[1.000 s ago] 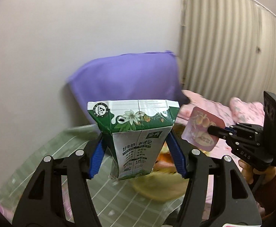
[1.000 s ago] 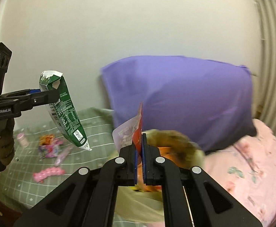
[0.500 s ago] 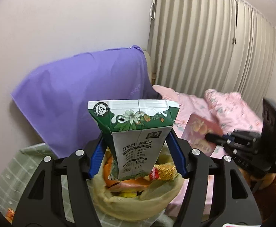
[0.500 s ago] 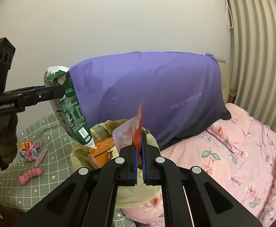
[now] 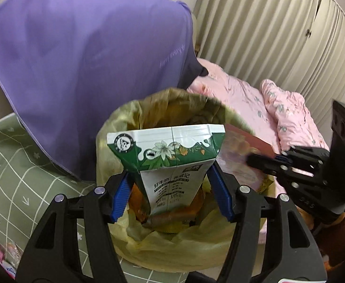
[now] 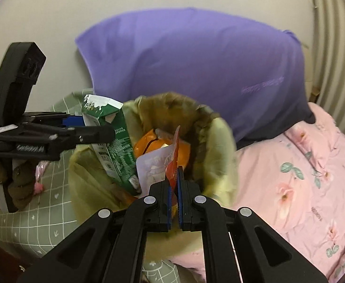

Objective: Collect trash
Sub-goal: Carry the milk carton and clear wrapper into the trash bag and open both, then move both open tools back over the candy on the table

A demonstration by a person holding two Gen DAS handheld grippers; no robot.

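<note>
— What have I got in each hand?

— In my left gripper (image 5: 172, 188) there is a green-and-white paper milk carton (image 5: 170, 158) with a flower print and a crumpled white top; the blue pads are clamped on its lower sides. It hangs upright over the mouth of the bag. My right gripper (image 6: 174, 188) has its fingers pressed together on a thin foil snack wrapper (image 6: 163, 165), red on one face and pale lilac on the other, standing on edge just above the same opening.

— And the container?

— A yellowish translucent plastic trash bag (image 5: 172, 247) sits open on the bed, between the green checked sheet (image 5: 11, 176) and the pink floral quilt (image 6: 302, 188), in front of a big purple pillow (image 6: 196, 70). Inside I see an orange packet (image 6: 148, 146) and other crumpled wrappers.

— Anything unclear?

— The bag's far rim is blurred. The carton hides much of the contents in the left view. A few small pink wrappers (image 5: 4, 259) at the sheet's edge are cut off, so I cannot tell what they are.
</note>
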